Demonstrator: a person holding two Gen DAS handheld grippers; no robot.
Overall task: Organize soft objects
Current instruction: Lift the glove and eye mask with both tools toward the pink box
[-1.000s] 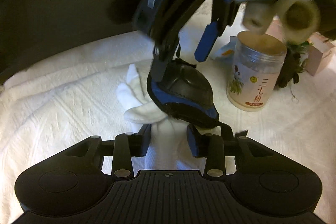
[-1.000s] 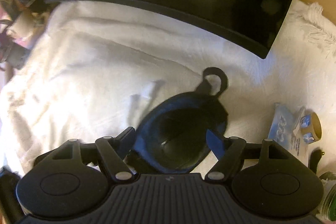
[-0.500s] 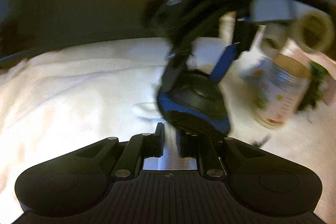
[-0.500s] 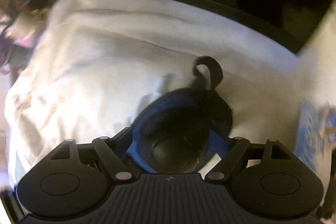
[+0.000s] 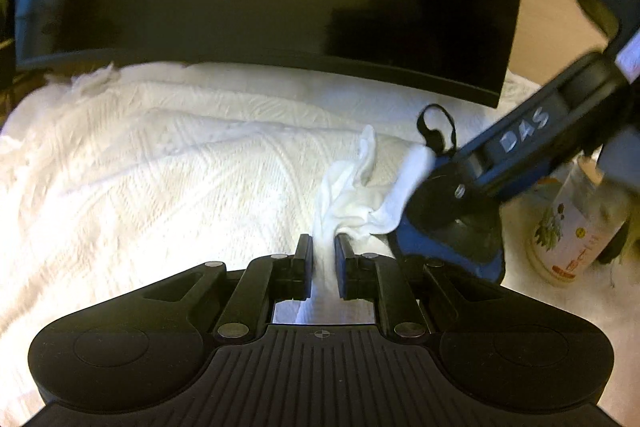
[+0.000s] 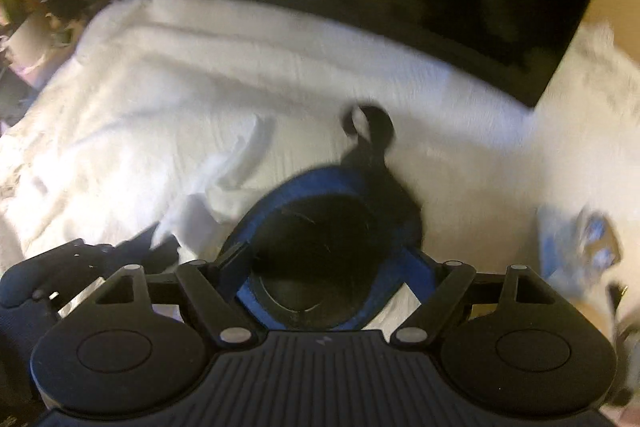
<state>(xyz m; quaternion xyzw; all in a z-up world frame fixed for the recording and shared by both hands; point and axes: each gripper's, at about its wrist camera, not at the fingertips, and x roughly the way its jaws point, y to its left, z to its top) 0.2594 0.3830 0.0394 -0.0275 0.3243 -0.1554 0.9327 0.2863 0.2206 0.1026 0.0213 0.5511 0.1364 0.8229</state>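
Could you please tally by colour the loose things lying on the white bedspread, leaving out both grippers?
White: 1, the white sock, pinched in the left gripper.
Blue and black: 1, the padded cup, between the fingers of the right gripper.
Clear with a printed label: 1, the jar.
Light blue: 1, the small packet, too blurred to identify.
Total: 4

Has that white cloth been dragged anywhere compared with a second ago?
Yes. The white cloth, now pinched in the left gripper, has been pulled leftward, away from the labelled jar.
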